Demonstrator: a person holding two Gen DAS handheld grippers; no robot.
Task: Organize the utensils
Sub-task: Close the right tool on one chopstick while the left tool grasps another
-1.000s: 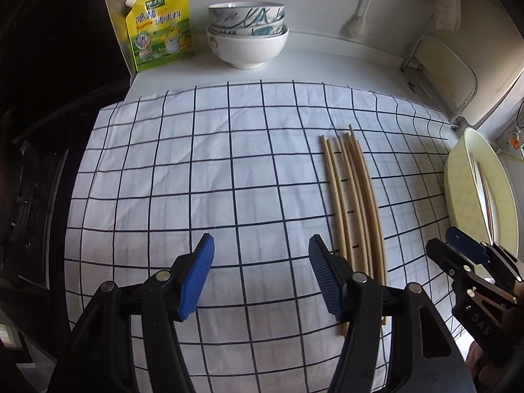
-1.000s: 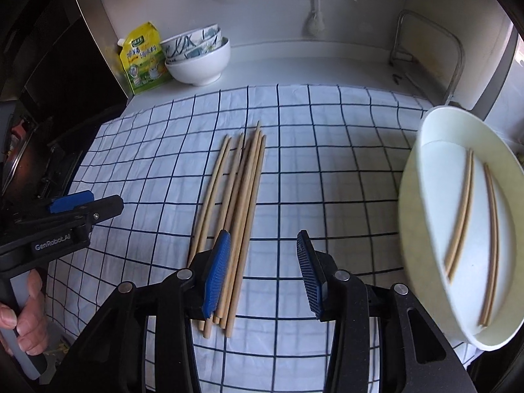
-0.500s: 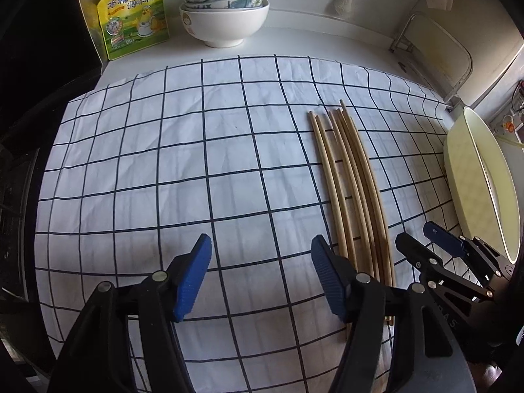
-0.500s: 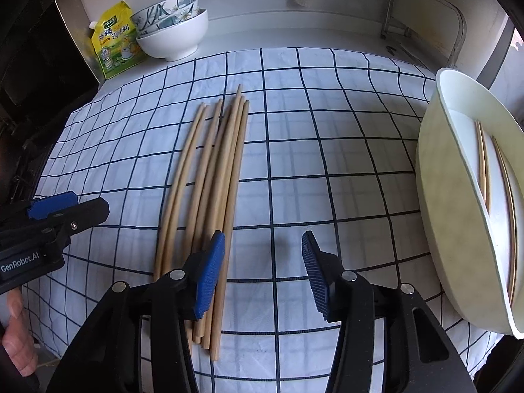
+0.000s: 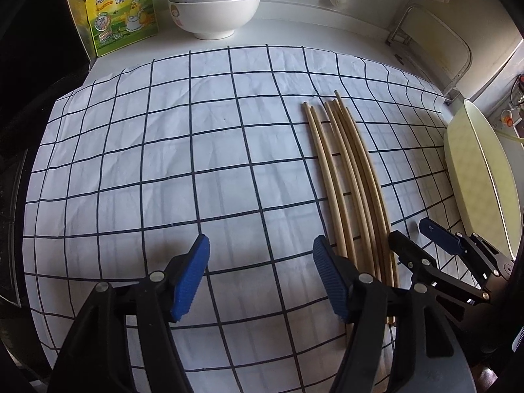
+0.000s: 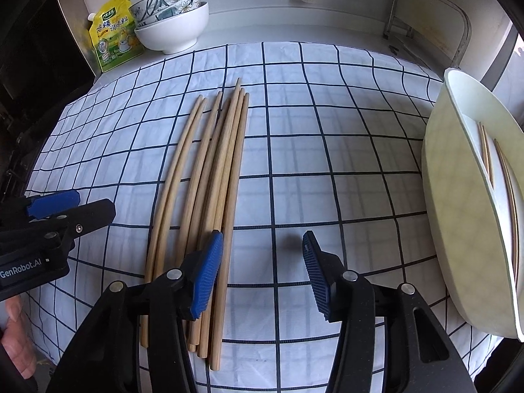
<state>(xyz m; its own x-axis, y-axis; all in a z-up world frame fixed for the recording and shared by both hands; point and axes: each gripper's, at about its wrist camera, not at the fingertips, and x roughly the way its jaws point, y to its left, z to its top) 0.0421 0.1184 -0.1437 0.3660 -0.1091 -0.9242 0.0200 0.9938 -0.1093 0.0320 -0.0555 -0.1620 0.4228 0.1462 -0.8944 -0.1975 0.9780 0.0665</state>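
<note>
The chopsticks (image 6: pixel 209 196) lie bundled on the checked cloth (image 6: pixel 327 163), long axis running from the near edge toward the bowls (image 6: pixel 173 23), thin tips pointing away. The right gripper (image 6: pixel 262 268) is nearer, jaws just widened and empty, its left pad beside the rightmost stick (touching or not, I cannot tell). The left gripper (image 5: pixel 258 275), also just widened and empty, hovers left of them; two more sticks rest in the white tray (image 6: pixel 458 196) on the right.
</note>
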